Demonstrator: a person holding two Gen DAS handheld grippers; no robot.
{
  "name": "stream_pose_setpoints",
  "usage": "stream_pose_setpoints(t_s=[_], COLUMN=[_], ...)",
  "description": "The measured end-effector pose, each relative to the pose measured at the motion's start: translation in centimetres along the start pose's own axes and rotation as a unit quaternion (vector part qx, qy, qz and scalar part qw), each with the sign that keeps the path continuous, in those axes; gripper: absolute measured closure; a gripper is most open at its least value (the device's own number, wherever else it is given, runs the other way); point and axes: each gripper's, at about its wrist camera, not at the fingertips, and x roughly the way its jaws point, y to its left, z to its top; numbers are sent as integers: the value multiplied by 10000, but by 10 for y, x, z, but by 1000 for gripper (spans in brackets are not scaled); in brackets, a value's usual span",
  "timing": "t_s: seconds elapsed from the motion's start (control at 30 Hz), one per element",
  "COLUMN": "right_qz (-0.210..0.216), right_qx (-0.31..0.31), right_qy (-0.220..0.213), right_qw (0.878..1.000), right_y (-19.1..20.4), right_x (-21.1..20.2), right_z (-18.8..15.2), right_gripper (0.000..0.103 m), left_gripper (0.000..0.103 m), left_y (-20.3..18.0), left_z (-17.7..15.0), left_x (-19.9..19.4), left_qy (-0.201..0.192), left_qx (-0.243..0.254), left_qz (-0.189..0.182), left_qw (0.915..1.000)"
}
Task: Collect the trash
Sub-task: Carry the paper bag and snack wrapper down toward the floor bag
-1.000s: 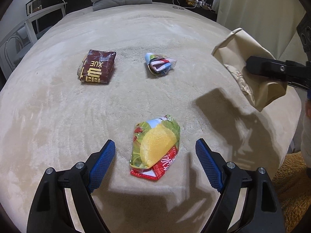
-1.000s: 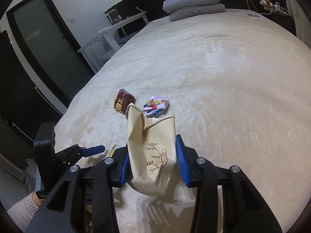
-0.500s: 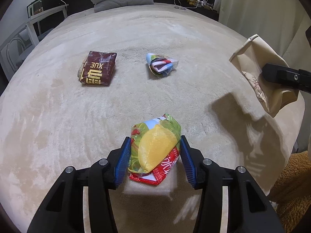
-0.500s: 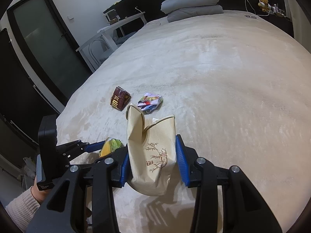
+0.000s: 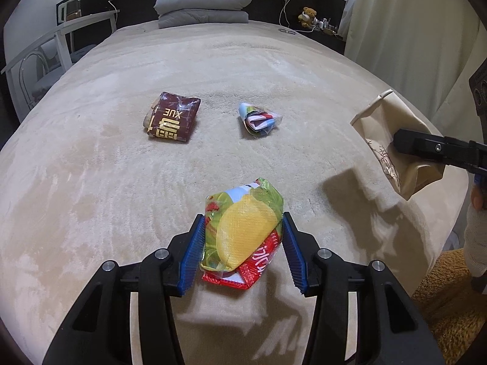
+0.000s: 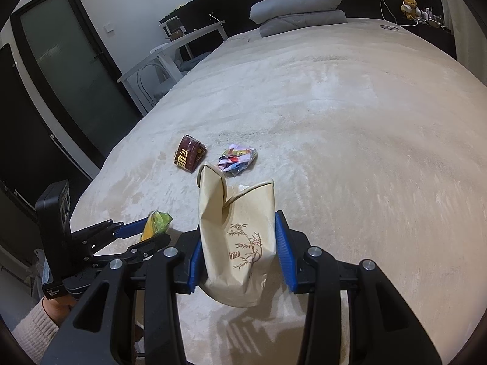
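My left gripper [image 5: 242,251] is shut on a green, yellow and red snack wrapper [image 5: 243,234] and holds it just above the beige bed cover. It also shows in the right wrist view [image 6: 156,223]. My right gripper [image 6: 239,254] is shut on a beige paper bag [image 6: 240,237] with a bamboo print, its mouth open upward; the bag also shows at the right in the left wrist view [image 5: 392,143]. A brown wrapper [image 5: 173,117] and a crumpled multicoloured wrapper [image 5: 258,120] lie further up the bed.
The bed cover [image 5: 213,60] fills both views. Folded grey pillows [image 5: 202,6] lie at the headboard. A white chair and table [image 6: 170,57] stand left of the bed, beside a dark door [image 6: 70,67]. A brown rug [image 5: 447,298] lies at the right.
My left gripper closed on the green and yellow wrapper and lifted it slightly off the bed. The right gripper kept hold of the paper bag and shifted a little.
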Motion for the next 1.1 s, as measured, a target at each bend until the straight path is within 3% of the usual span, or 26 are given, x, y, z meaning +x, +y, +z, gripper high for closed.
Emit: stream_pose_setpoints(t_s=[0.43,1.1], right_qz=[65,254], right_qx=[135,176], right_qy=[-205,-293], right_qw=[9997,9991], right_y=[14,35], right_x=[-33,-82], right_z=[-42,-121], right_gripper=[61,61], left_gripper=[55,55], left_y=[-12,-43], left_z=[-25,-81], left_x=[-54,-115], left_qy=[-574,-1008], left_qx=[-163,-173], left_qz=[-261,-625], left_qw=[9979,9928])
